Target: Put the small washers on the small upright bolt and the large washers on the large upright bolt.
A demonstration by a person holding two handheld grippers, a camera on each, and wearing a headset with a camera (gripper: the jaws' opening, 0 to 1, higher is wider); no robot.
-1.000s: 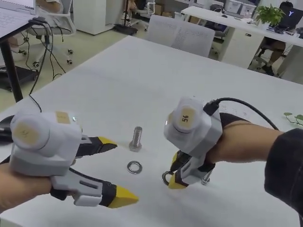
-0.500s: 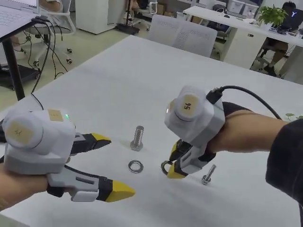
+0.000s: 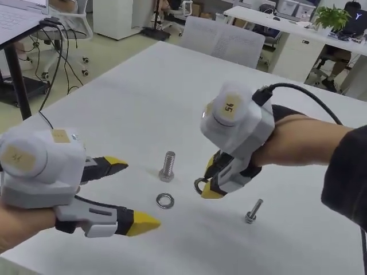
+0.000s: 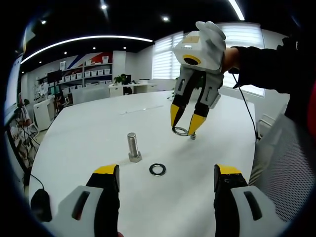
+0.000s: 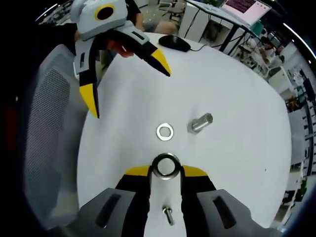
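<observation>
Steel and ring-shaped, a washer [image 5: 166, 166] sat clamped between the right gripper's [image 3: 205, 189] yellow-tipped fingers. A second earlier that gripper had been down against the small bolt [image 3: 253, 211]. It had since lifted clear and hung above the smooth white table [image 3: 143, 103], between that bolt and the large bolt [image 3: 167, 167], a threaded grey shaft standing upright on its head. A flat loose washer [image 3: 164, 200] lay near the large bolt's foot. The left gripper [image 3: 133, 193] had kept its fingers wide apart, holding nothing.
</observation>
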